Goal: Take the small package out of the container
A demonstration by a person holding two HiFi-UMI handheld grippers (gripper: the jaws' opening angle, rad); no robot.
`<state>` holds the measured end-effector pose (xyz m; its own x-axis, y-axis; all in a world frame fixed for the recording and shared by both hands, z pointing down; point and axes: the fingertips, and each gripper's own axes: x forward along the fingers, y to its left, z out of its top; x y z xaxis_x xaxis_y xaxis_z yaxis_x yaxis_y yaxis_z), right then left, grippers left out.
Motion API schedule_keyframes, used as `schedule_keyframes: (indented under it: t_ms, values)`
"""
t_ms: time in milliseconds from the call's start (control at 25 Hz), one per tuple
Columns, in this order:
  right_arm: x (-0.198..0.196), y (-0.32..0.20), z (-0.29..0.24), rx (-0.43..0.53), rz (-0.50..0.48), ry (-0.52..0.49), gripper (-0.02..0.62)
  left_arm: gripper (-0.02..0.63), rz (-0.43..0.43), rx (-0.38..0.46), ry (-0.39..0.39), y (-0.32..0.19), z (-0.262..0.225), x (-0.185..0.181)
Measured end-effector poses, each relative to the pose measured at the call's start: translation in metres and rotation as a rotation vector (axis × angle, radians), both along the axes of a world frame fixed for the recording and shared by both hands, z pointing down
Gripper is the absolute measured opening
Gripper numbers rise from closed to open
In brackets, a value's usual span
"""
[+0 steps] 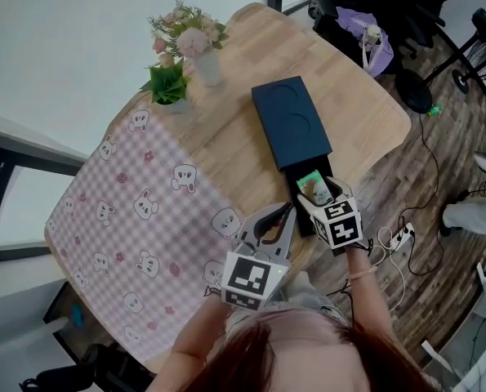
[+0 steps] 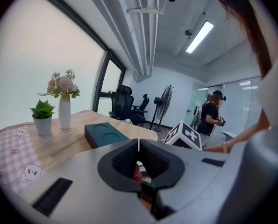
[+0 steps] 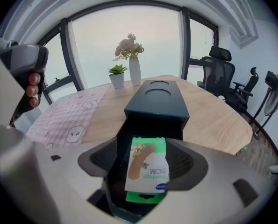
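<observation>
Though already slid open on the wooden table (image 1: 226, 96), still keeps its load: dark container (image 1: 290, 121), drawer (image 3: 129, 125) drawn out at the end nearest the person. Judged as roughly the midpoint of the task: opening done, grasp and lift-out not yet.

Right gripper (image 1: 320, 196) hovering over that drawer, tilted down into it. Jaws spread wide, one pad to each side of the drawer's contents, neither seen pressing.

Left gripper (image 2: 139, 148) just beside the container's open end, on the side toward the checked cloth (image 1: 128, 219). Jaws pressed together at the tips, nothing plainly pinched.

Small package (image 3: 147, 162), white and green with a bandage printed on it, standing on edge inside the drawer. Leaning a little, squarely in the gap between the right jaws. Second green piece showing just below it in the drawer.

Left to do, by this reading: close on the package, raise it clear of the container.
</observation>
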<state>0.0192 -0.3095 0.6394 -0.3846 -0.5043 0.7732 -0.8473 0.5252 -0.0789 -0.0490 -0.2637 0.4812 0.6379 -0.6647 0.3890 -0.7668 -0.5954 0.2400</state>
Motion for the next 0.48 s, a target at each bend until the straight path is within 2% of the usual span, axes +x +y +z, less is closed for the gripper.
schedule_keyframes:
  t_ms: [480]
  values:
    - [-0.003, -0.011, 0.029, -0.109, -0.009, 0.092, 0.337, 0.015, 0.000, -0.036, 0.021, -0.007, 0.012, -0.014]
